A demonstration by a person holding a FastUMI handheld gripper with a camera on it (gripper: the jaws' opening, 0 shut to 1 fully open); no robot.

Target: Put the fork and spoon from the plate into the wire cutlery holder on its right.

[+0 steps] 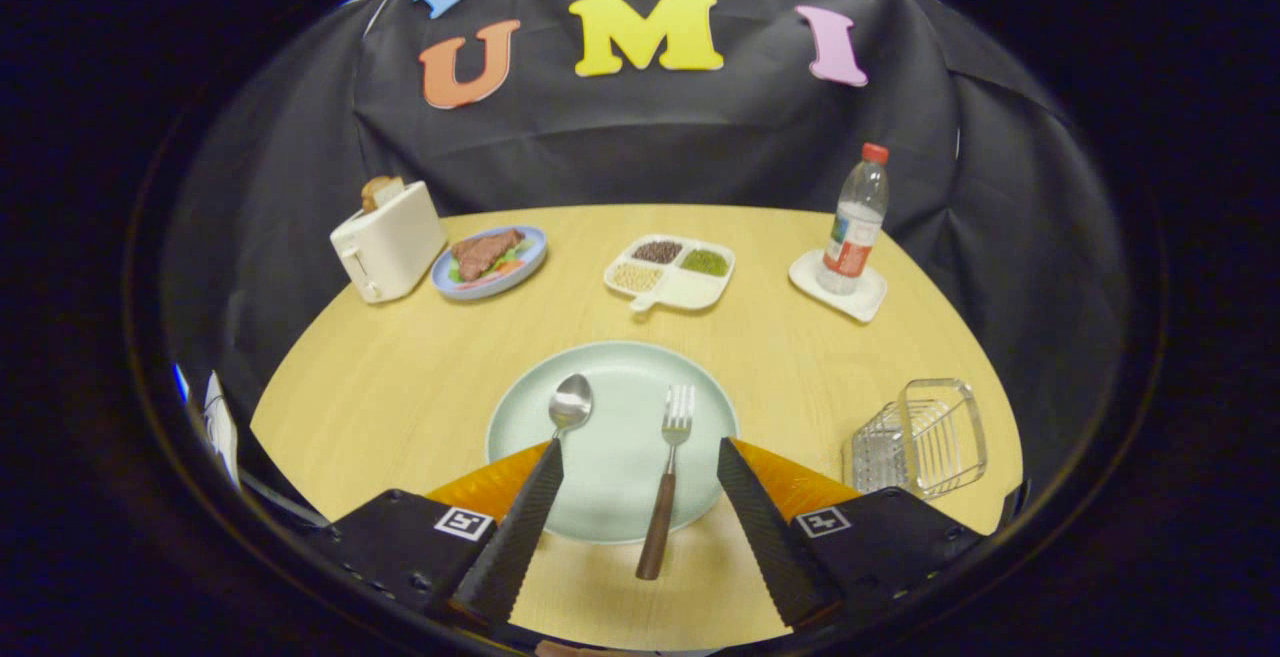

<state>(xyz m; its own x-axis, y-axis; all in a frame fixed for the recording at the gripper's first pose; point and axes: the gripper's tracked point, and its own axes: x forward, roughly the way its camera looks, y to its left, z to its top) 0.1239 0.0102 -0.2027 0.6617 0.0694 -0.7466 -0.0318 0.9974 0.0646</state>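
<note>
**Hand-held gripper spread wide over plate at near bench edge**

Hand-held gripper (640,457) spread wide, gripping nothing, poised above the near edge of the bench (400,387). Left finger tip (545,462) just over the spoon handle; right finger apart from the fork, off to its right.

Pale green plate (620,467) at the middle of the near edge. Spoon (570,403) on the plate's left half, bowl pointing toward the far edge, handle hidden under the left finger. Fork (668,477) between the fingers, tines toward the far edge, brown handle overhanging the plate's near rim onto the bench.

Wire cutlery holder (920,442) at the near right edge, well right of the plate, tipped with its opening showing.

Along the far edge: toaster (388,242) at the left corner, blue dish of food (490,259) touching it, divided tray (670,272) mid-edge, bottle (855,222) upright on a white coaster (838,289) at the right.
</note>
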